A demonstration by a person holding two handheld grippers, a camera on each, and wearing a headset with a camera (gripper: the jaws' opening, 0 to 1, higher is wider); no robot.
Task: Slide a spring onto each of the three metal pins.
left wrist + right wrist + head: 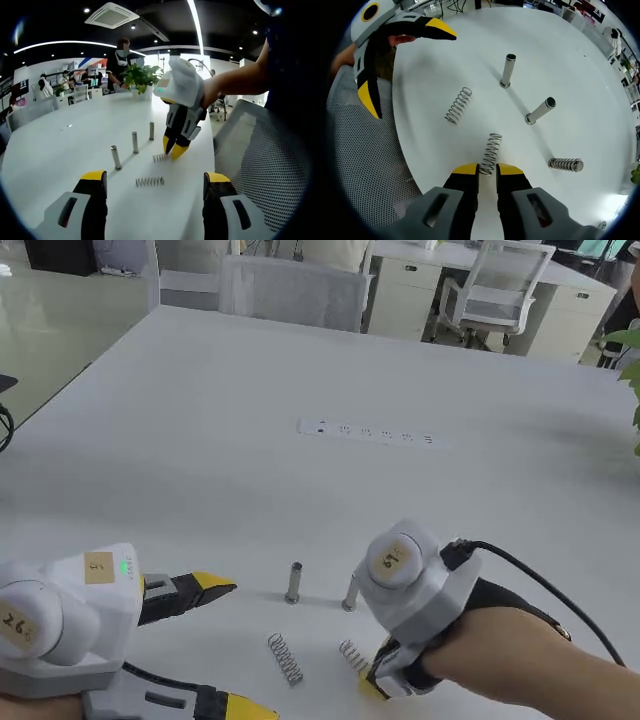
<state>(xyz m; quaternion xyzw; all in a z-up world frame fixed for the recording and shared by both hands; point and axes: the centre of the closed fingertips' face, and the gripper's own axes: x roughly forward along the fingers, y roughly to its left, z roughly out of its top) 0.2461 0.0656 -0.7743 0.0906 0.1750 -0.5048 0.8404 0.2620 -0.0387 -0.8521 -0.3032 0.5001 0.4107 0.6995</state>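
Spring (491, 150) lying on the bench (580, 75), its near end nipped between the right gripper's (487, 170) jaws; left gripper (155, 176) jaws gape wide apart.

From head height, angled down, forward; in gripper views, low, close, from opposing sides, sharing one loose coiled steel spring (150, 181).

Round pale-yellow sticker (18, 630) on the white housing of the left gripper (232, 645): handwritten "26", possibly "2.6". Square tan sticker (98, 567) on the same housing: one handwritten mark, too small to read. Round yellow sticker (390, 558) atop the right gripper (488, 169): two digits, "67" or "61".
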